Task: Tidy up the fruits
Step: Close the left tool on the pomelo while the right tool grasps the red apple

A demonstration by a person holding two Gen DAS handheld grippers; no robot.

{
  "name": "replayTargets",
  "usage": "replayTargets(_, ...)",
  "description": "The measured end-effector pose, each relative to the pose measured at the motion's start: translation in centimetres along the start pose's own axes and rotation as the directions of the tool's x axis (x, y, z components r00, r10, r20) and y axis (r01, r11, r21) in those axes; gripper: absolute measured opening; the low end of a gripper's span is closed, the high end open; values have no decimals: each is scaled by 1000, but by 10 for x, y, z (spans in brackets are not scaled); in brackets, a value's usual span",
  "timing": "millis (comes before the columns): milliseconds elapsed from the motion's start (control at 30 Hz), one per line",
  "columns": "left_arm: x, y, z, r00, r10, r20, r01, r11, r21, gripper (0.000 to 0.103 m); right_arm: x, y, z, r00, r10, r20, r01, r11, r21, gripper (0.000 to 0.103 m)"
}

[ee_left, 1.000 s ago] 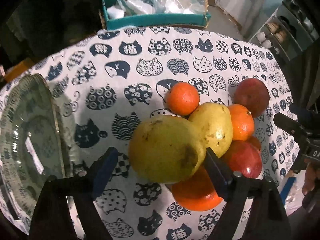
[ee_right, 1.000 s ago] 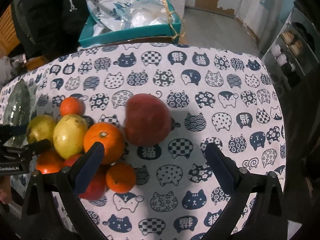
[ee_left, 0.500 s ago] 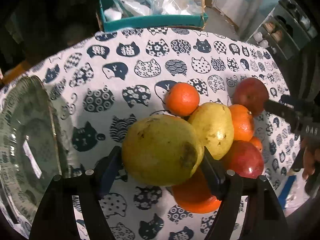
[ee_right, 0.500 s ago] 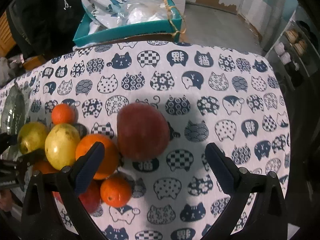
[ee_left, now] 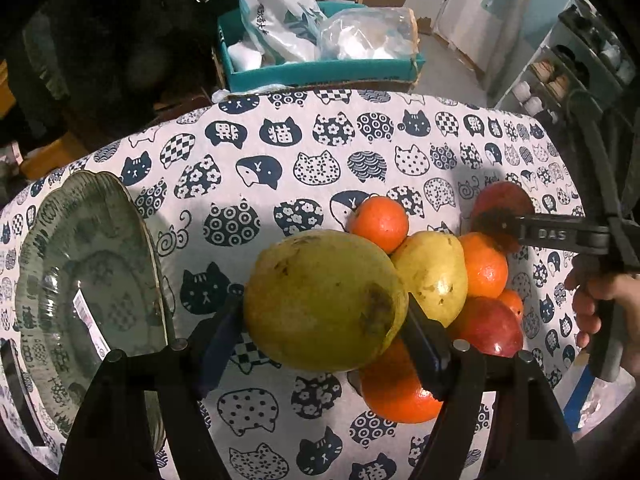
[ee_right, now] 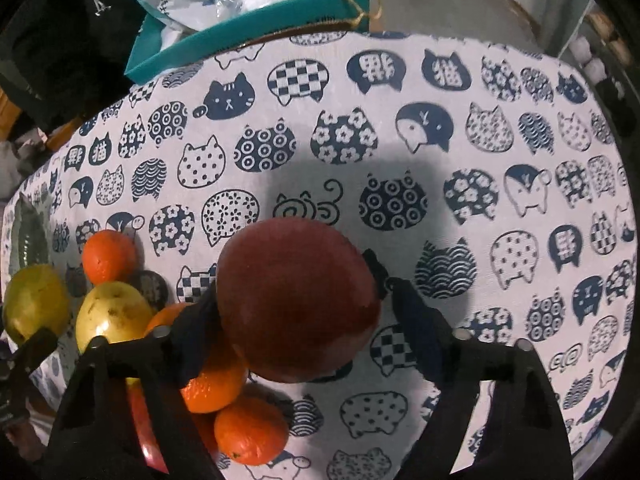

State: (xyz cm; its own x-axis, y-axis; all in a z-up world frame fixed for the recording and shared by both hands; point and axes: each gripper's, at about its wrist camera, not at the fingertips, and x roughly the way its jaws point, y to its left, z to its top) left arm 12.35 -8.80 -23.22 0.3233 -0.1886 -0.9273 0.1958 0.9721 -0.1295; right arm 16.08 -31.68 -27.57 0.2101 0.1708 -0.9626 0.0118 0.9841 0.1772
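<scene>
My left gripper is shut on a large yellow-green pear, held just above the cat-print cloth. Behind it lie a yellow pear, several oranges and a red apple. My right gripper has its fingers close on both sides of a dark red apple; the left finger touches it, and a narrow gap may remain at the right finger. The right gripper also shows in the left wrist view at that apple.
A green glass plate lies at the left edge of the table. A teal box with plastic bags stands beyond the far table edge. Shelves stand at the far right. The yellow pear and oranges crowd the right gripper's left side.
My left gripper closed on the green pear and lifted it slightly. My right gripper moved forward and down to the red apple and narrowed its fingers around it.
</scene>
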Motion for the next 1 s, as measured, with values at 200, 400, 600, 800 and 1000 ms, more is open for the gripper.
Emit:
replayTargets(200,-7,2,0,1000,11,22,-11,1000,4,78,3,7,-2,1000,-28,6,28,999,-33,71)
replayTargets(400,-21,9,-1,998,20,52,-19,1000,-16,78,-11,20,-7,988,-122,98,132,987,-95,70)
replayTargets(600,-38,13,-1,995,37,90,-34,999,-32,78,-44,33,-20,971,-142,190,163,982,-96,69)
replayTargets(800,-59,16,-2,990,52,132,-47,998,-43,78,-71,43,-29,960,-148,238,180,976,-119,69)
replayTargets(1000,-78,20,-5,985,53,165,-45,998,-51,78,-87,51,-30,956,-124,267,163,978,-129,69)
